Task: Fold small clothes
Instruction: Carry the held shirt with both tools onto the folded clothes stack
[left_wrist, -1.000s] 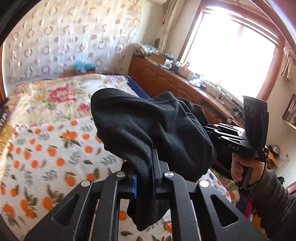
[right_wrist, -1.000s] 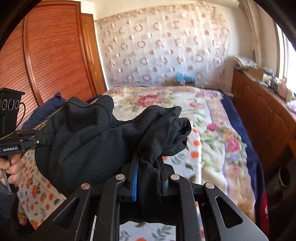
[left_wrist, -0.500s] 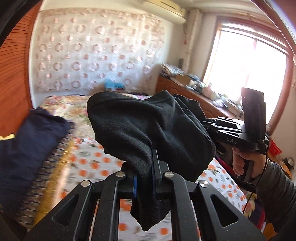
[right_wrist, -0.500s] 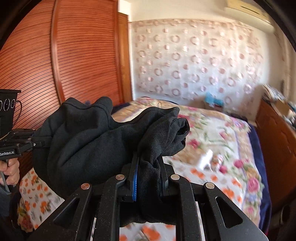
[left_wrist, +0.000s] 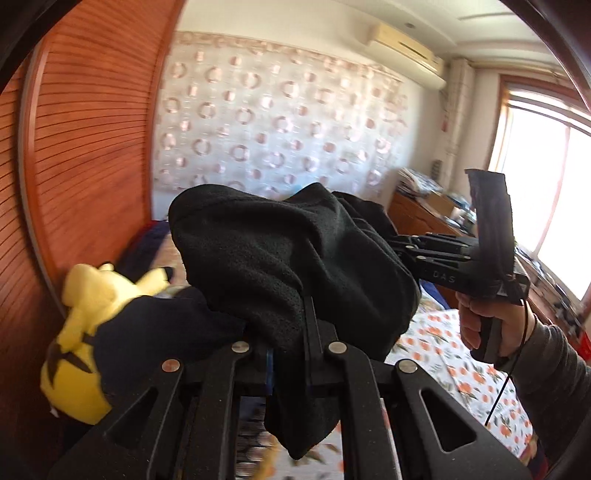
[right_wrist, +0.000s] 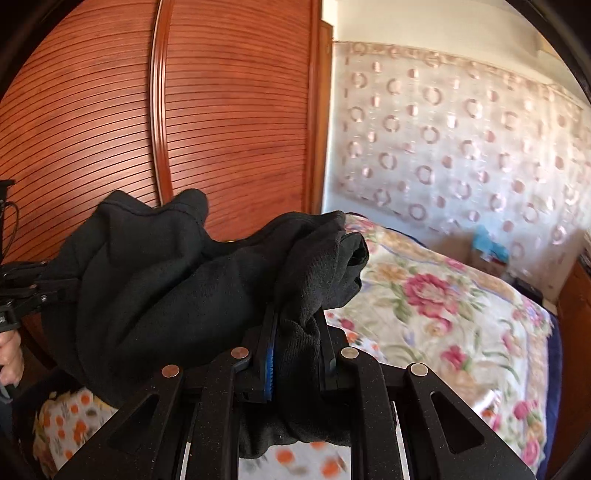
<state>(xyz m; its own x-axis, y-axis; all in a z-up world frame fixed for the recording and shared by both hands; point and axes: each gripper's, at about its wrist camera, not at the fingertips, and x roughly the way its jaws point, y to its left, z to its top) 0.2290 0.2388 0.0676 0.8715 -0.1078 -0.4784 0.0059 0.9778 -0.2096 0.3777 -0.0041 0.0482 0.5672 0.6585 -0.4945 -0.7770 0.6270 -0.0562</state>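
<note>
A folded black garment (left_wrist: 288, 258) hangs in the air between both grippers, bunched and thick. My left gripper (left_wrist: 291, 328) is shut on one end of it, a flap dangling below the fingers. In the right wrist view the same black garment (right_wrist: 177, 280) spans leftward, and my right gripper (right_wrist: 295, 339) is shut on its other end. The right gripper's body (left_wrist: 454, 258), held by a hand in a grey sleeve, shows in the left wrist view. The left gripper's body (right_wrist: 22, 291) shows at the left edge of the right wrist view.
A yellow plush toy (left_wrist: 85, 332) partly under dark blue cloth (left_wrist: 155, 328) lies by the wooden slatted wardrobe (right_wrist: 166, 110). The bed carries an orange-print sheet (left_wrist: 461, 376) and a floral blanket (right_wrist: 443, 302). A curtain (left_wrist: 277, 122) covers the far wall; a window (left_wrist: 546, 177) is at right.
Both grippers have swung together to the left with the black garment held between them; the views now face the wardrobe and plush toy instead of the bed and window. Grips are unchanged.
</note>
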